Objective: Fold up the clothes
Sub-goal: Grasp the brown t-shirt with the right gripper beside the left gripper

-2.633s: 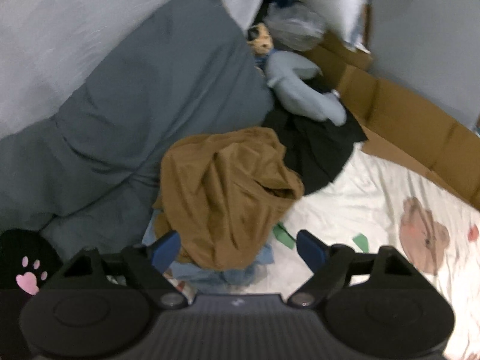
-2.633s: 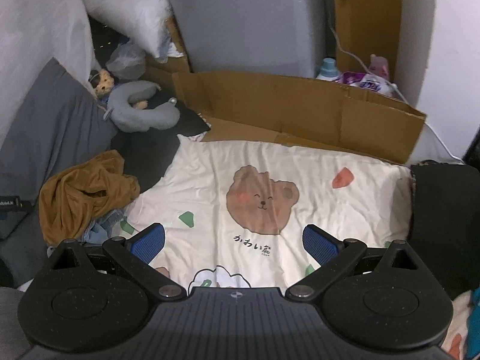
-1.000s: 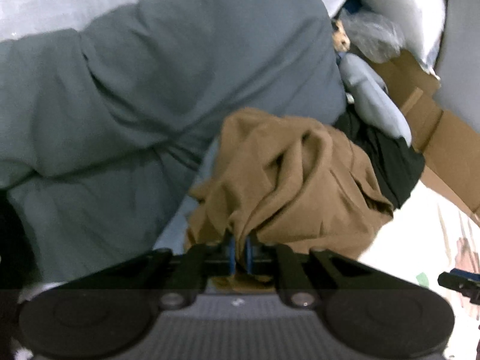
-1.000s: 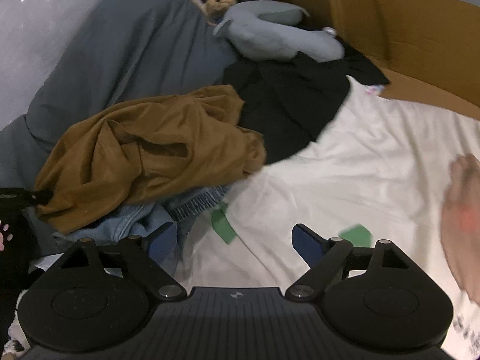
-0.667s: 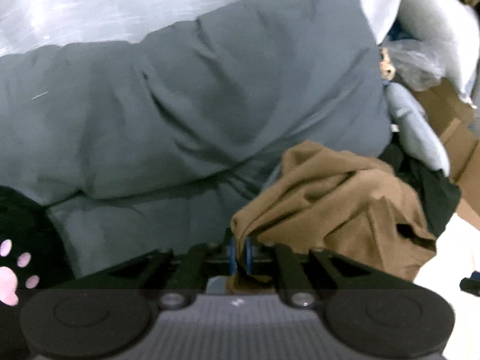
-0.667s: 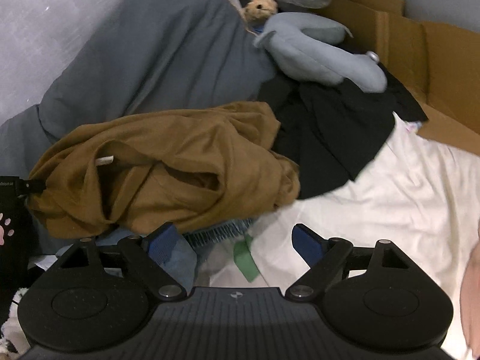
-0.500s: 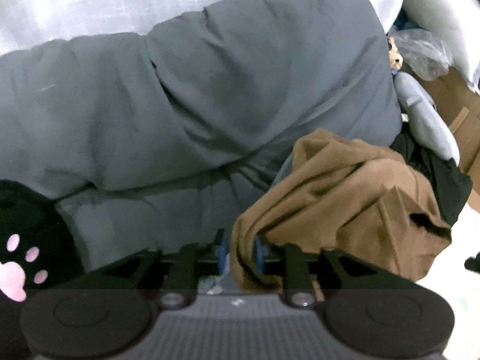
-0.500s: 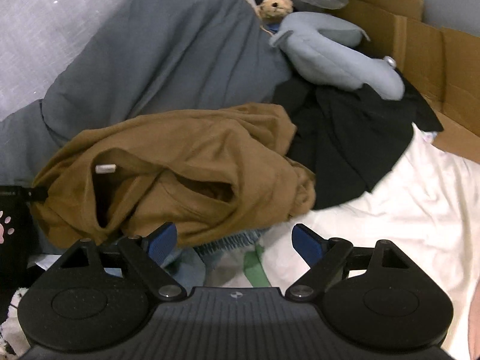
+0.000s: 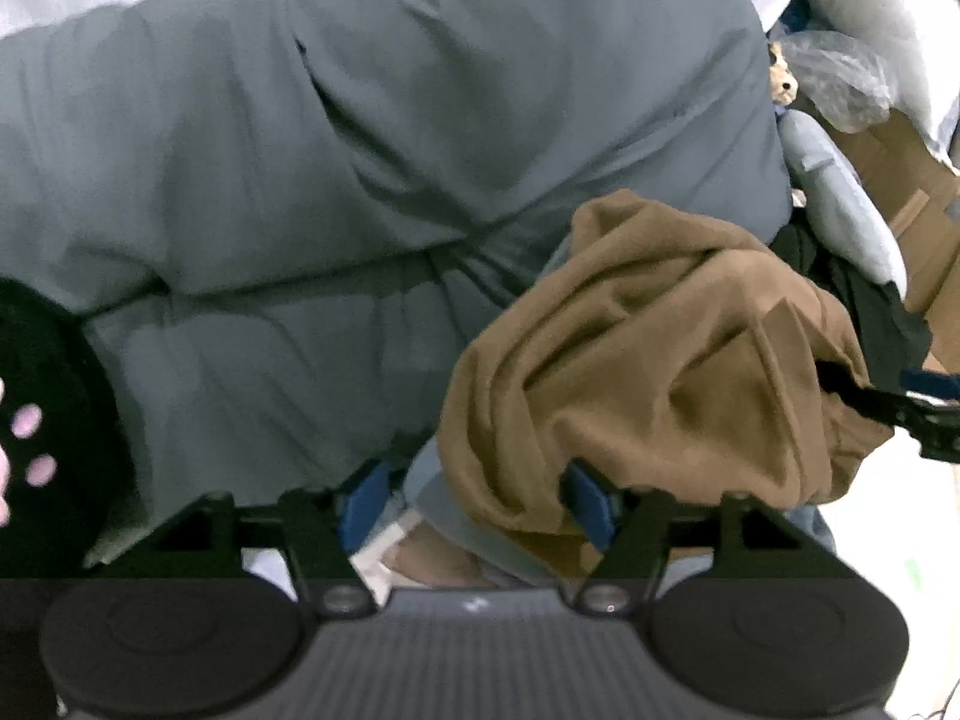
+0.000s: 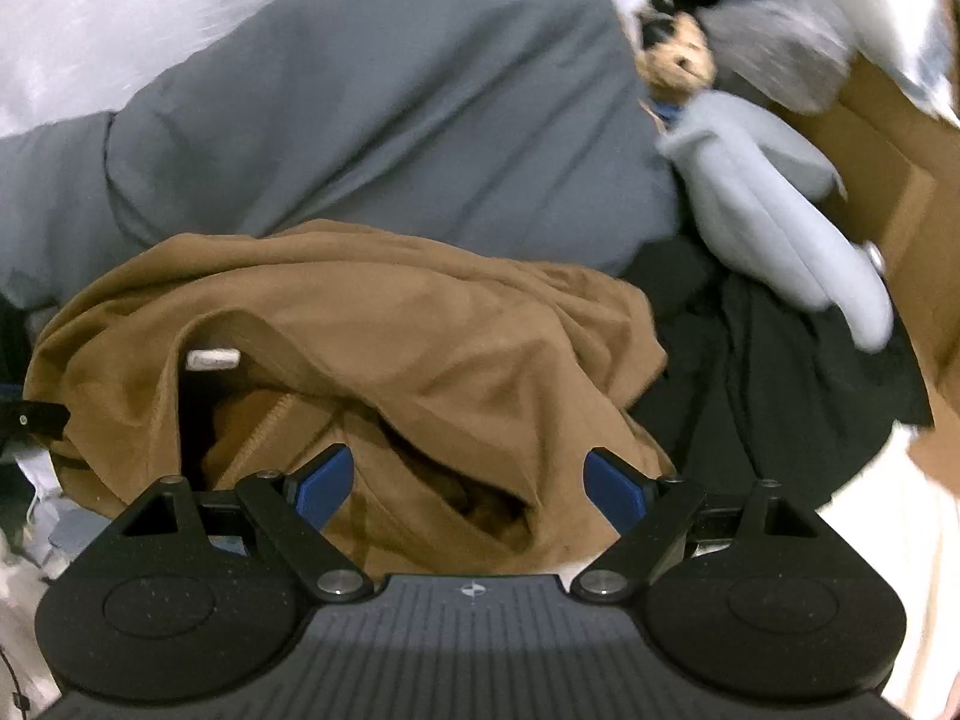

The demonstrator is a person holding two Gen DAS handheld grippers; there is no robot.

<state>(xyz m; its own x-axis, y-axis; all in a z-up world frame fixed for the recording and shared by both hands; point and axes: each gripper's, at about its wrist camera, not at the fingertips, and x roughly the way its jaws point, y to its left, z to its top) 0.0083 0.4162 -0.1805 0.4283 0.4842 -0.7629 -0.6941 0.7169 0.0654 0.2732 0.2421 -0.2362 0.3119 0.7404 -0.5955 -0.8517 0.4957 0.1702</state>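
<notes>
A crumpled brown garment (image 9: 660,372) lies in a heap against a grey duvet (image 9: 360,150). My left gripper (image 9: 477,498) sits at the heap's near left edge with its jaws opening. A brown fold hangs between them and rests against the right pad (image 9: 591,504), and nothing presses on it. My right gripper (image 10: 474,480) is open just above the brown garment (image 10: 420,324), near its neck opening with a white label (image 10: 211,359). One right fingertip (image 9: 927,384) shows at the right edge of the left wrist view.
A black garment (image 10: 768,372) lies right of the brown heap, under a pale blue neck pillow (image 10: 780,204) and a small plush toy (image 10: 675,63). Cardboard (image 10: 888,150) stands behind. Blue denim (image 9: 810,525) peeks from under the heap. A black paw-print cushion (image 9: 42,420) is at left.
My left jaws, shut on a brown fold a second ago, have spread apart and the fold hangs loose. The right gripper has moved in over the brown heap.
</notes>
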